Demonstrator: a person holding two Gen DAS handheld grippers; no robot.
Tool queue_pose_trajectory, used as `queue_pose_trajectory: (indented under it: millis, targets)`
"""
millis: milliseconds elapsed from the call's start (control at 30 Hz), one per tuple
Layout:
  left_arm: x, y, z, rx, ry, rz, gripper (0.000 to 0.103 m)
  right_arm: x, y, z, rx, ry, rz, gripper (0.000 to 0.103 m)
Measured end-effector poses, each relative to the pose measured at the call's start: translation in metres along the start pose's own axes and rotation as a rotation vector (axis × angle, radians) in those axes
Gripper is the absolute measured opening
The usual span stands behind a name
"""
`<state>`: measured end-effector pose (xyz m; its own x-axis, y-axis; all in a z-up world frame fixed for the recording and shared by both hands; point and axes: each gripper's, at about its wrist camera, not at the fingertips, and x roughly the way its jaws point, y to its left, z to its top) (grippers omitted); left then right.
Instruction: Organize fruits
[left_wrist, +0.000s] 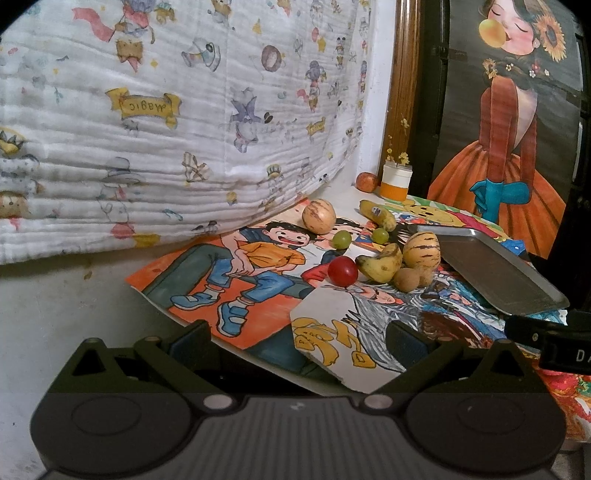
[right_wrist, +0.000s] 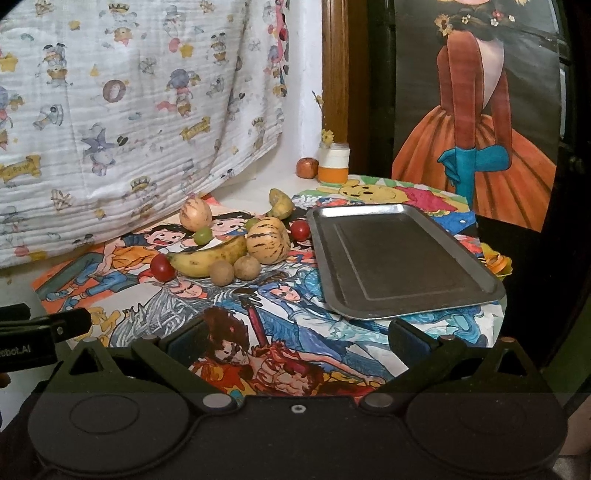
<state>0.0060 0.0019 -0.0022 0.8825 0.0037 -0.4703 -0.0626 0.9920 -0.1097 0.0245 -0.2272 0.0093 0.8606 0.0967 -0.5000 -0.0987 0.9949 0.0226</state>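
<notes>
Cartoon-printed cloth covers the table. Right gripper (right_wrist: 295, 339) and left gripper (left_wrist: 295, 339) both hover empty, jaws spread, short of the metal tray (right_wrist: 402, 258). Fruit sits clustered just left of the tray: banana (right_wrist: 207, 256), striped melon (right_wrist: 267, 240), red tomato (right_wrist: 162, 267). Risk: round fruit rolling off when nudged; tray lies tilted over a fold.

Dull metal tray (right_wrist: 402, 266), quilted cloth (left_wrist: 147, 129)
</notes>
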Motion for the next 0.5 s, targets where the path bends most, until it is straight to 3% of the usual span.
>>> queue_pose_trajectory:
  millis: [500]
  targets:
    - [-0.004, -0.003, 0.022, 0.01, 0.026, -0.043, 0.103, -0.007, -0.01, 0.016, -0.007, 0.002, 0.072, 0.103]
